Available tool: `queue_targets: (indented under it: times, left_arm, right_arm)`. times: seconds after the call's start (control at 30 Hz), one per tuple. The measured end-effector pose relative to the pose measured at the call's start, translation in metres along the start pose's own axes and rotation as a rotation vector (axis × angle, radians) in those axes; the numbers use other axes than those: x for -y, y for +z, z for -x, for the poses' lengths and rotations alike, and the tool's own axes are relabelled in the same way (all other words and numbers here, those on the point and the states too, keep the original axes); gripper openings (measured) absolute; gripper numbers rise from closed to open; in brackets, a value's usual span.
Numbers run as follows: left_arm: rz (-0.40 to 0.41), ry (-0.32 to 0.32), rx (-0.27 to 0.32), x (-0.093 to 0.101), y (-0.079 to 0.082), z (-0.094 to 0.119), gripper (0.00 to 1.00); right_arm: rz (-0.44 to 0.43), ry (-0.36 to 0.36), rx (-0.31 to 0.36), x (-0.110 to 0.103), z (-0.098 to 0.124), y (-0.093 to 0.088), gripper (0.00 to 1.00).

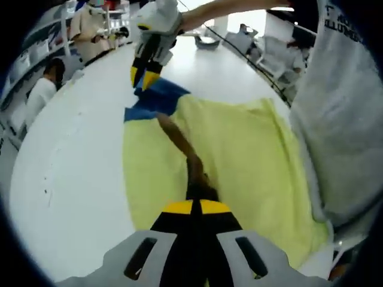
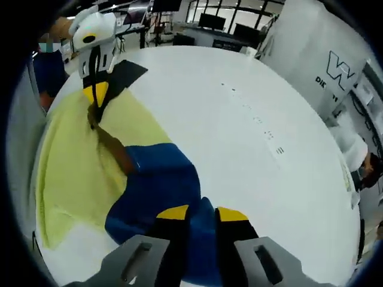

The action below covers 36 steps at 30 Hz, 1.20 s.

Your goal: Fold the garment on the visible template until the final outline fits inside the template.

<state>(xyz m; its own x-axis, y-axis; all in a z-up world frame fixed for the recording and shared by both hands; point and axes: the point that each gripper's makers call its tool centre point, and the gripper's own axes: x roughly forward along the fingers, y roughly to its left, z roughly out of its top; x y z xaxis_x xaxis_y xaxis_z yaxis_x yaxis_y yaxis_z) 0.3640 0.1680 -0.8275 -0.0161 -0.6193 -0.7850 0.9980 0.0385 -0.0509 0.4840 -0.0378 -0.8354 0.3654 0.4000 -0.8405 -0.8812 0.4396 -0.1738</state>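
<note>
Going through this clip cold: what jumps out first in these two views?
A pale yellow garment with a blue section lies spread on the white table. The left gripper pinches a dark brown strip along its middle, while the right gripper bites the blue end.

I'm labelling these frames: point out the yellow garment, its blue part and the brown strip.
yellow garment (image 1: 251, 155), left gripper view, flat middle.
blue part (image 2: 161, 179), right gripper view, centre.
brown strip (image 1: 179, 140), left gripper view, mid-length.

opposed low close views, sharing garment (image 1: 227, 149)
</note>
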Motion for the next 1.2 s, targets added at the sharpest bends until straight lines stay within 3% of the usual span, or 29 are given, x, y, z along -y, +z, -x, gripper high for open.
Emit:
queue_targets:
  times: [0.07, 0.13, 0.37, 0.4, 0.47, 0.5, 0.53, 0.57, 0.6, 0.63, 0.67, 0.77, 0.87, 0.97, 1.0, 1.1, 1.2]
  left_arm:
    - [0.006, 0.02, 0.007, -0.004, 0.0, 0.003, 0.0]
    - [0.026, 0.06, 0.026, -0.013, 0.0, 0.008, 0.0]
    - [0.094, 0.164, 0.058, -0.038, -0.004, 0.02, 0.0]
    - [0.131, 0.233, 0.062, -0.053, -0.01, 0.026, 0.0]
    - [0.167, 0.283, 0.065, -0.065, -0.015, 0.032, 0.0]
    - [0.228, 0.36, 0.094, -0.085, -0.02, 0.043, 0.0]
    - [0.254, 0.387, 0.106, -0.091, -0.022, 0.048, 0.0]
    - [0.317, 0.452, 0.127, -0.106, -0.029, 0.058, 0.0]
    - [0.405, 0.563, 0.07, -0.122, -0.048, 0.07, 0.0]
    - [0.418, 0.592, 0.047, -0.127, -0.055, 0.074, 0.0]
    - [0.449, 0.607, 0.076, -0.133, -0.058, 0.076, 0.0]
    - [0.537, 0.611, 0.132, -0.143, -0.061, 0.076, 0.0]
    - [0.582, 0.603, 0.136, -0.151, -0.065, 0.07, 0.0]
    - [0.632, 0.571, 0.12, -0.152, -0.067, 0.059, 0.0]
    - [0.653, 0.565, 0.114, -0.161, -0.073, 0.052, 0.0]
    - [0.661, 0.557, 0.102, -0.165, -0.077, 0.047, 0.0]
    - [0.665, 0.534, 0.084, -0.166, -0.08, 0.043, 0.0]
  right_arm:
    - [-0.005, 0.001, -0.004, -0.003, -0.001, -0.002, 0.0]
    - [0.015, -0.013, -0.031, -0.003, -0.004, -0.006, 0.0]
    - [-0.013, -0.014, -0.017, 0.0, -0.007, -0.005, 0.0]
    - [-0.078, -0.021, -0.004, 0.0, -0.006, -0.005, 0.0]
    - [-0.143, -0.024, 0.015, 0.003, -0.005, -0.005, 0.0]
    - [-0.275, -0.043, 0.047, 0.013, -0.001, -0.007, 0.0]
    - [-0.321, -0.05, 0.053, 0.015, 0.0, -0.009, 0.0]
    - [-0.367, -0.057, 0.059, 0.018, 0.002, -0.011, 0.0]
    - [-0.467, -0.063, 0.084, 0.02, 0.007, -0.012, 0.0]
    - [-0.502, -0.065, 0.093, 0.023, 0.005, -0.015, 0.0]
    - [-0.577, -0.08, 0.121, 0.026, 0.007, -0.018, 0.0]
    - [-0.667, -0.083, 0.157, 0.029, 0.009, -0.018, 0.0]
    - [-0.634, -0.093, 0.138, 0.027, 0.008, -0.017, 0.0]
    - [-0.665, -0.101, 0.141, 0.027, 0.005, -0.014, 0.0]
    - [-0.678, -0.106, 0.146, 0.029, 0.004, -0.014, 0.0]
    - [-0.683, -0.1, 0.15, 0.033, 0.002, -0.015, 0.0]
    - [-0.615, -0.102, 0.148, 0.038, 0.002, -0.019, 0.0]
